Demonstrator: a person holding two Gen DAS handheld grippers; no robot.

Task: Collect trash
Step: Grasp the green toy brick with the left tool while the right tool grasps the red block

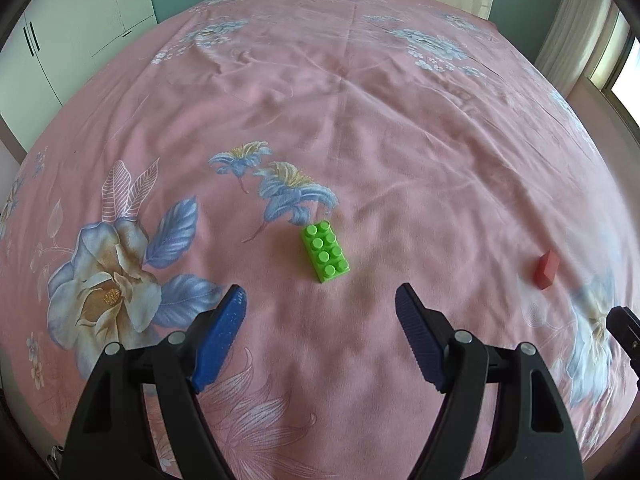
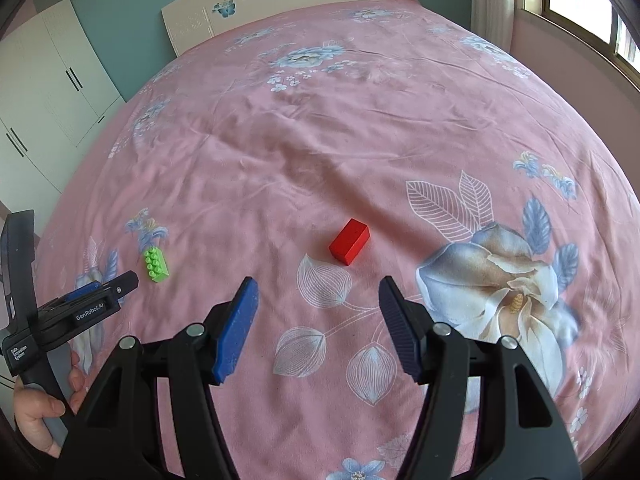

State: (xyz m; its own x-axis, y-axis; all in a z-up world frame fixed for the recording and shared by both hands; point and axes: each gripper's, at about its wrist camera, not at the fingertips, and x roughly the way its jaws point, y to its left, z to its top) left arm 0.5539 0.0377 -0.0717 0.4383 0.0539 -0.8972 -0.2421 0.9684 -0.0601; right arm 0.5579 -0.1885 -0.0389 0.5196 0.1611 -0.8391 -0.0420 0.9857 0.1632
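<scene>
Because the bed [image 1: 360, 120] is soft and wrinkled, a jaw tip could catch the sheet or push a block aside. The left gripper [image 1: 320, 300] hovers with jaws spread, the green brick [image 1: 325, 252] lying just ahead of them. The right gripper [image 2: 318, 294], also spread and empty, points at the red block [image 2: 349, 241], near but apart.

Black plastic tool [image 1: 320, 300] frames, blue ribbed pads [image 1: 224, 332], silver pivot screws, seemingly "GenRobot.AI" lettering.
</scene>
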